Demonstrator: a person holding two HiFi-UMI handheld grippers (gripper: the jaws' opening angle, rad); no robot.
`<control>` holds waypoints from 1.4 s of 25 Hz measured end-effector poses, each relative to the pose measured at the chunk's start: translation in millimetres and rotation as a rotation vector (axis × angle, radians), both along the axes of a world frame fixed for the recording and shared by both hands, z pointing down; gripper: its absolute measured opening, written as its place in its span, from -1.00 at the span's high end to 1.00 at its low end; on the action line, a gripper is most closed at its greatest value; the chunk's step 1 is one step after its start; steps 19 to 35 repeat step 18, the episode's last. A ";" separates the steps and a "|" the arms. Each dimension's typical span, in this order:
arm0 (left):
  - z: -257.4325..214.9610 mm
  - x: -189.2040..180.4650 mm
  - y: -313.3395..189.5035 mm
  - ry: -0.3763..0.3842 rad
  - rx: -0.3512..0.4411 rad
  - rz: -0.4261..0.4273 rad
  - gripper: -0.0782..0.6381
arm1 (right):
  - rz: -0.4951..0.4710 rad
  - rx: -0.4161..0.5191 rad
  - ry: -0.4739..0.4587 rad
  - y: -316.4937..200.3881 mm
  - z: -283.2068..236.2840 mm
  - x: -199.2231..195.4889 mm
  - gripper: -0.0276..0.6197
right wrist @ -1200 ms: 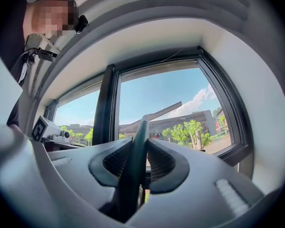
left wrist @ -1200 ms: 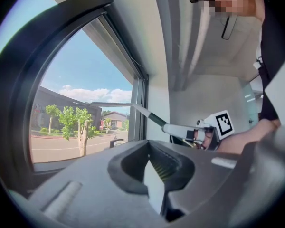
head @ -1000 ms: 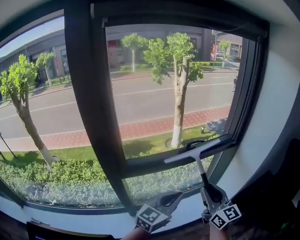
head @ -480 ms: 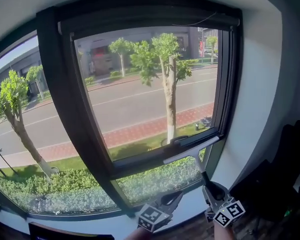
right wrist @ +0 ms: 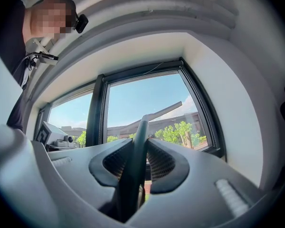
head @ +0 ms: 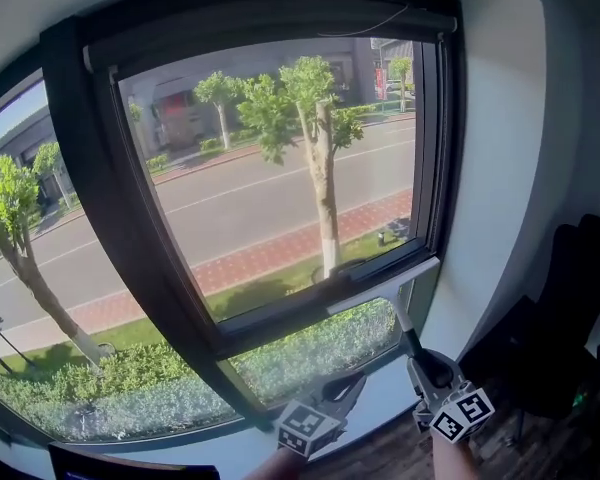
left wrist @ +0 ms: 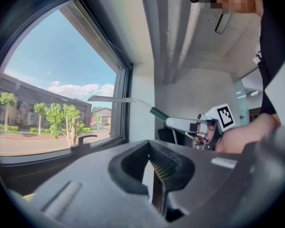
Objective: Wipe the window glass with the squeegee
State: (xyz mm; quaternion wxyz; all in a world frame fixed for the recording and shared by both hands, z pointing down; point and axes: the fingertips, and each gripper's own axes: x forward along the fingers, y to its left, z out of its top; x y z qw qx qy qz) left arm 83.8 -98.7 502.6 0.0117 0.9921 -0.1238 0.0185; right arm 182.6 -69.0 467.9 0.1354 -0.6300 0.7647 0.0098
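Squeegee (head: 382, 291) up at the lower right corner of the glass (head: 280, 158), against the dark frame (head: 130, 218).
Gripped by the right gripper (head: 421, 364), jaws closed on the slim dark handle (right wrist: 133, 175); left gripper (head: 346, 388) low near the sill (head: 385, 405), jaws all but together, empty; probably light and stiff, a thin straight pale blade bar on a narrow neck; smooth round handle likely to twist between pads, so best taken mid-handle, squarely; glass hard, smooth, breakable if jabbed.

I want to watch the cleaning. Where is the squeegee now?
In the head view the squeegee is at lower right, handle clamped in the right gripper, blade by the window frame at its bottom right corner.
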 end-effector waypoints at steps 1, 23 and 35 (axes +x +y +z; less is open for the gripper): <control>-0.2 -0.7 -0.7 -0.002 0.001 0.005 0.77 | 0.005 0.001 -0.001 0.0 -0.6 -0.4 0.60; -14.9 -11.5 2.2 -0.022 0.036 0.041 0.78 | 0.057 0.017 0.008 7.8 -8.9 -3.7 0.61; -14.9 -11.5 2.2 -0.022 0.036 0.041 0.78 | 0.057 0.017 0.008 7.8 -8.9 -3.7 0.61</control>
